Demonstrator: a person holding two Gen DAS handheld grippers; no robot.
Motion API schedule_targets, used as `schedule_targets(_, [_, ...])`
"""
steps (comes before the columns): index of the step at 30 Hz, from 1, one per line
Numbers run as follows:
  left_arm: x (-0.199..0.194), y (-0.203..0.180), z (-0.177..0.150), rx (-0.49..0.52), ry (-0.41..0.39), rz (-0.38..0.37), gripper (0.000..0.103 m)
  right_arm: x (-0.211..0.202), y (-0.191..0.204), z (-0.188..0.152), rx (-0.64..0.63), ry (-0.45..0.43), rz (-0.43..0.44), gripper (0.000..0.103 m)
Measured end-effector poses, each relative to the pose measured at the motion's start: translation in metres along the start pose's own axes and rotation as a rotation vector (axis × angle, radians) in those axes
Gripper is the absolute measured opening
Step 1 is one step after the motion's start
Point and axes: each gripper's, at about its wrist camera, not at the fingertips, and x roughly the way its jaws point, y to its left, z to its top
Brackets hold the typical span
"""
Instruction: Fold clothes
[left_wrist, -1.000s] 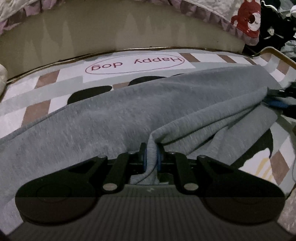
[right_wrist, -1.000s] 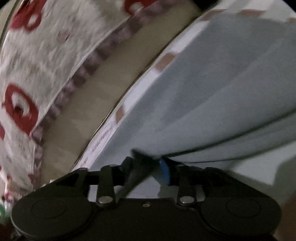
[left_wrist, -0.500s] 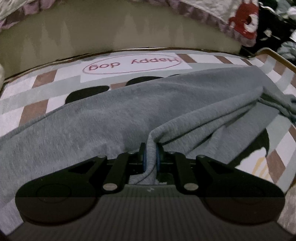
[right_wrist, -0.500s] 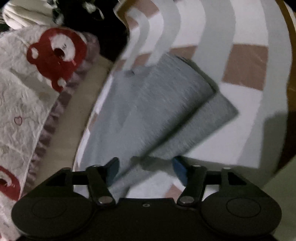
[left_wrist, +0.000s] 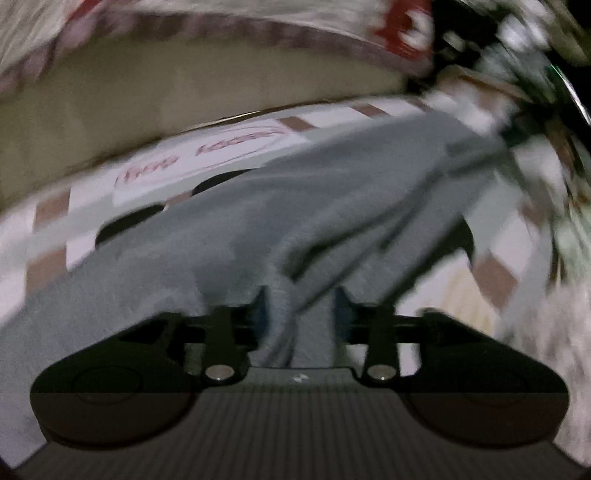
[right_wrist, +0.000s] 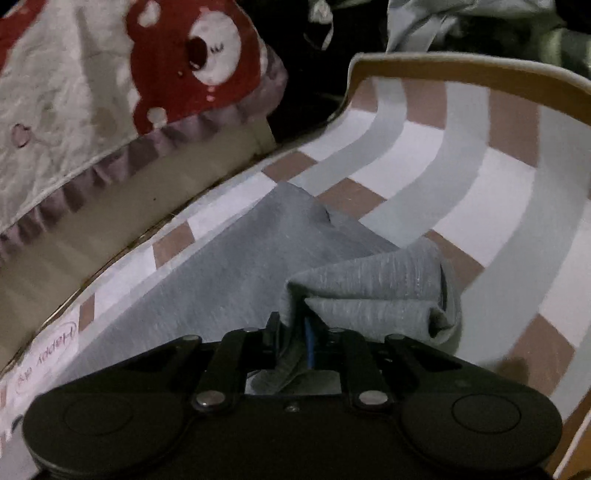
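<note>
Here right gripper (right_wrist: 291, 325) pinches garment (right_wrist: 229, 273) edge.

The left tool (left_wrist: 299, 306) is low and angled forward, its two blue-padded fingers (left_wrist: 341, 306) standing apart with a gap between them. The right tool (right_wrist: 291, 328) is tilted a little to one side, its fingers (right_wrist: 309, 341) drawn close together and pinching, only a narrow slit left between the pads.
</note>
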Motion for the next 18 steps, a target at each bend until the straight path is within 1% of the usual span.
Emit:
schedule_targets(2, [-0.002,-0.009,-0.002,0.041,0.016,0.008,0.052,0.017,0.004,0.022,-0.005,0.057,-0.004,0.013])
schedule_targets(3, [-0.001,-0.009,-0.002,0.034,0.024,0.014,0.054,0.025,0.008,0.028,-0.024,0.081,-0.011,0.012])
schedule_targets(4, [0.001,-0.008,-0.002,0.023,0.032,0.023,0.054,0.033,0.012,0.034,-0.041,0.095,-0.026,0.007])
schedule_targets(5, [0.003,-0.007,-0.002,0.012,0.039,0.033,0.055,0.042,0.016,0.039,-0.054,0.11,-0.039,0.006])
schedule_targets(7, [0.006,-0.005,-0.003,0.002,0.055,0.055,0.061,0.062,0.013,0.05,-0.035,0.153,-0.048,0.006])
schedule_targets(8, [0.007,-0.006,-0.004,0.02,0.063,0.068,0.065,0.073,0.01,0.053,-0.016,0.186,-0.044,0.006])
schedule_targets(10, [0.008,-0.012,-0.008,0.074,0.085,0.082,0.069,0.09,0.006,0.054,0.017,0.229,-0.037,0.005])
schedule_targets(12, [0.011,-0.019,-0.011,0.132,0.11,0.106,0.07,0.092,0.006,0.052,0.003,0.221,-0.027,0.004])
schedule_targets(13, [0.013,-0.021,-0.012,0.154,0.124,0.137,0.07,0.092,0.006,0.052,-0.003,0.218,-0.026,0.004])
schedule_targets(14, [0.014,-0.02,-0.012,0.157,0.132,0.167,0.061,0.091,0.006,0.051,-0.007,0.215,-0.024,0.004])
schedule_targets(15, [0.012,-0.015,-0.01,0.13,0.131,0.18,0.032,0.091,0.004,0.05,-0.006,0.214,-0.017,0.003])
schedule_targets(16, [0.009,-0.006,-0.007,0.08,0.125,0.18,0.021,0.091,0.002,0.051,-0.003,0.216,-0.008,0.001])
schedule_targets(17, [0.004,0.003,-0.003,0.017,0.109,0.171,0.016,0.091,-0.002,0.052,0.015,0.222,0.006,0.001])
schedule_targets(18, [-0.003,0.015,0.001,-0.058,0.078,0.153,0.014,0.091,-0.006,0.053,0.035,0.228,0.019,0.001])
